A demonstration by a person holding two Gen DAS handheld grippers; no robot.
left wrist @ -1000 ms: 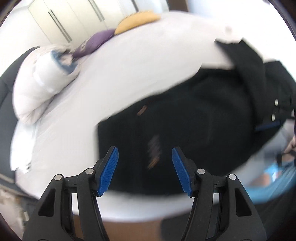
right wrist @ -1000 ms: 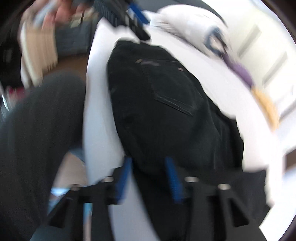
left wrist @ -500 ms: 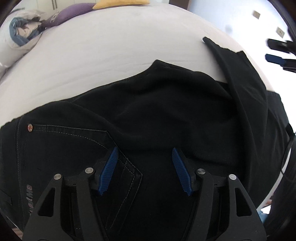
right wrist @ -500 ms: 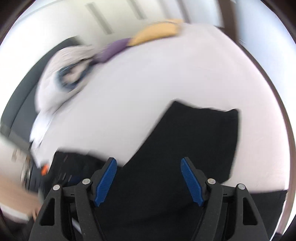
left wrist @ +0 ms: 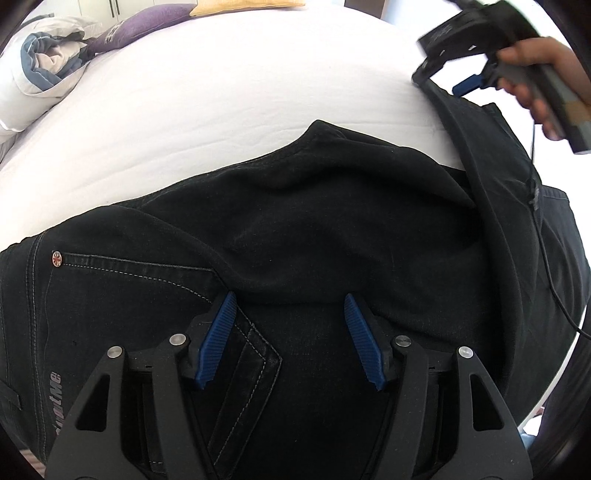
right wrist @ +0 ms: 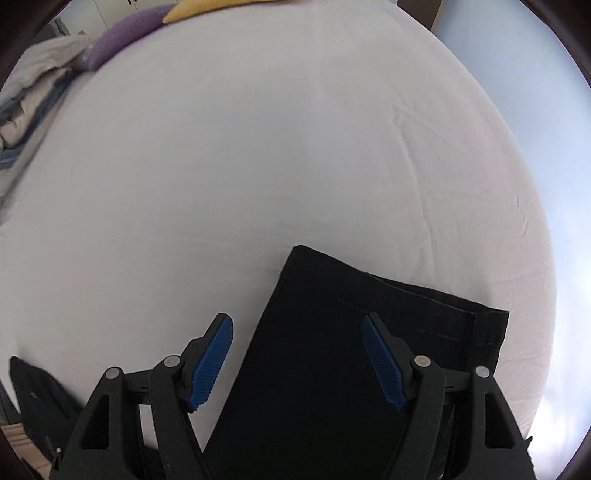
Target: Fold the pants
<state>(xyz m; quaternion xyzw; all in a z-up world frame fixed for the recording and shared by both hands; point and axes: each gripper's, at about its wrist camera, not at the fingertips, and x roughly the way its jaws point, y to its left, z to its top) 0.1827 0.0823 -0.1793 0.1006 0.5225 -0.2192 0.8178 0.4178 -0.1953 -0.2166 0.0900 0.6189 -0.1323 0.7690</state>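
Black jeans (left wrist: 332, 236) lie across the near edge of a white bed (left wrist: 229, 96). In the left wrist view my left gripper (left wrist: 290, 306) is open, close above the seat, near a back pocket (left wrist: 155, 284) with a rivet. The legs run right toward the right gripper's body (left wrist: 484, 33) held in a hand at top right. In the right wrist view my right gripper (right wrist: 297, 328) is open just above the leg ends (right wrist: 354, 332), hems (right wrist: 484, 325) lying flat on the sheet (right wrist: 280, 147).
A bundled white-and-blue duvet (left wrist: 44, 74), a purple pillow (left wrist: 136, 22) and a yellow pillow (left wrist: 243, 5) lie at the bed's far side. The bed's right edge (right wrist: 543, 258) is close to the hems. A cable (left wrist: 546, 258) trails over the jeans.
Both grippers swung from a blurred sweep to steady views. The left has settled low over the seat. The right, earlier shut on denim, has opened and now sits over the leg ends.
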